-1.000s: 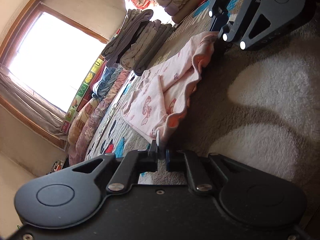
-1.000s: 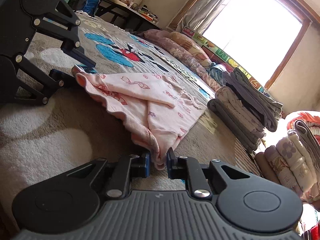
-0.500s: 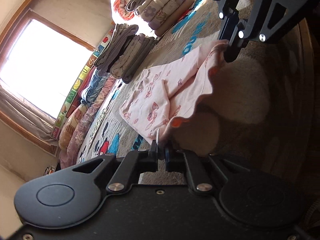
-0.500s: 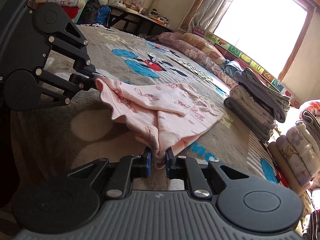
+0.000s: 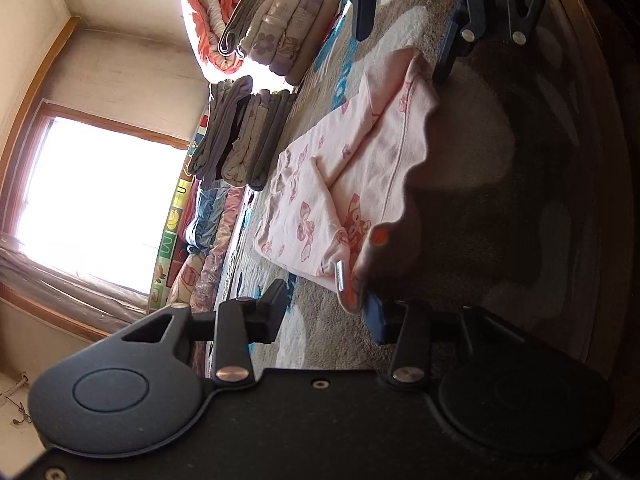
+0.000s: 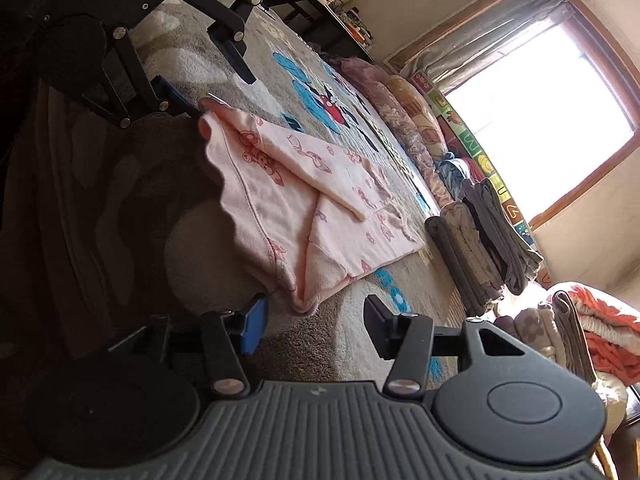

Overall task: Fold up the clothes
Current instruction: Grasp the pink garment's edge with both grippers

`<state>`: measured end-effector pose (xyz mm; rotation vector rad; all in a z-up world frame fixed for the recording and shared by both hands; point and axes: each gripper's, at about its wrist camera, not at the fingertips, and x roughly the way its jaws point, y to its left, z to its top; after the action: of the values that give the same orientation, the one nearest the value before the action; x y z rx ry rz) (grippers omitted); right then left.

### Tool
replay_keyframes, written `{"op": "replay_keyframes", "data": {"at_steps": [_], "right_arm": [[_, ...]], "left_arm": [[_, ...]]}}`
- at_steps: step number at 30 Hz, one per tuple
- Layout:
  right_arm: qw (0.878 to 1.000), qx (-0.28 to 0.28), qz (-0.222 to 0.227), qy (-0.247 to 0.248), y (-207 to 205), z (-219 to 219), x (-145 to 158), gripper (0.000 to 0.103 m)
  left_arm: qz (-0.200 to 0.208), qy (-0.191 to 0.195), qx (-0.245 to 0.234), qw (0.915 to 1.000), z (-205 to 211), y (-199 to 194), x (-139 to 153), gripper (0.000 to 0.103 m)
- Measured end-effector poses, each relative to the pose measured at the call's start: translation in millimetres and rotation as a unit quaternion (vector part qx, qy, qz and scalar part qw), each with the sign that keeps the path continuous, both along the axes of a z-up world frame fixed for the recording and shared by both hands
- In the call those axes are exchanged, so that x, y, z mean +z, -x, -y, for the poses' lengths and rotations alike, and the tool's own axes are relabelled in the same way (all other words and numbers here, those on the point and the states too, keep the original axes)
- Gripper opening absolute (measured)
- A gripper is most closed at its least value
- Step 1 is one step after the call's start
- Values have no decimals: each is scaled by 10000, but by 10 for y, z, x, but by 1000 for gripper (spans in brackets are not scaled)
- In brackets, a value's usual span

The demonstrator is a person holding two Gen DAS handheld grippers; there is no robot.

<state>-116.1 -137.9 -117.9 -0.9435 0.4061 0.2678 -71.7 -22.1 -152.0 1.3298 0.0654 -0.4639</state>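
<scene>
A pink printed garment [image 5: 360, 160] lies folded on the carpet, its wavy hem towards me. The jaws of my left gripper [image 5: 326, 312] are opening; one garment corner droops loosely between them, beside the blue pad, and is not pinched. In the right wrist view the same garment [image 6: 304, 184] spreads ahead. My right gripper [image 6: 316, 324] is opening too, with the other corner lying slack between its fingers. Each gripper shows in the other's view at the garment's far corner: the right gripper [image 5: 404, 28] and the left gripper [image 6: 208, 80], both with jaws apart.
A grey-beige carpet [image 6: 304, 352] with blue cartoon prints covers the floor. Beyond the garment stand a stack of grey folded clothes [image 5: 244, 136] and a pile of floral and orange bedding [image 5: 276, 28]. Rolled quilts [image 6: 400, 112] line the wall under the bright window. A dark table [image 6: 320, 4] stands at the back.
Both grippers were shut on the garment's two near corners; now both have spread their jaws and the corners hang free. Both views have rolled and slid along the carpet.
</scene>
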Motion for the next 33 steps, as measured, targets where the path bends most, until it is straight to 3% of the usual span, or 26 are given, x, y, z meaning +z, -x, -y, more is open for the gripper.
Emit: {"op": "replay_keyframes", "data": {"at_steps": [7,14,23,26,27,29,30,33], "right_arm": [[9965,572,239,560,-63,27,-89,59],[9915,1042,460,628,-55,154,-127,61],[9743,1994,735,743,-18,356,-142,62],[9706,2239,622,625,-44,393,-95,59],[9700,2305,534,564,-57,397,-82,54],[9698,2389,279,413,-70,393,-31,40],[9701,2397,161,341,-67,387,-9,32],[9737,2277,-102,-27,-100,408,93,29]], "left_arm": [[254,-385,-619,9970,-210,-43,-163,46],[680,-469,-1247,9888,-230,-177,-255,46],[717,-941,-2276,9666,-348,-251,-269,35],[646,-944,-2353,9652,-347,-264,-257,34],[601,-939,-2351,9656,-344,-269,-248,32],[462,-937,-2287,9679,-337,-274,-226,13],[379,-916,-2254,9692,-334,-276,-207,11],[20,-636,-2118,9752,-327,-295,-58,10]]}}
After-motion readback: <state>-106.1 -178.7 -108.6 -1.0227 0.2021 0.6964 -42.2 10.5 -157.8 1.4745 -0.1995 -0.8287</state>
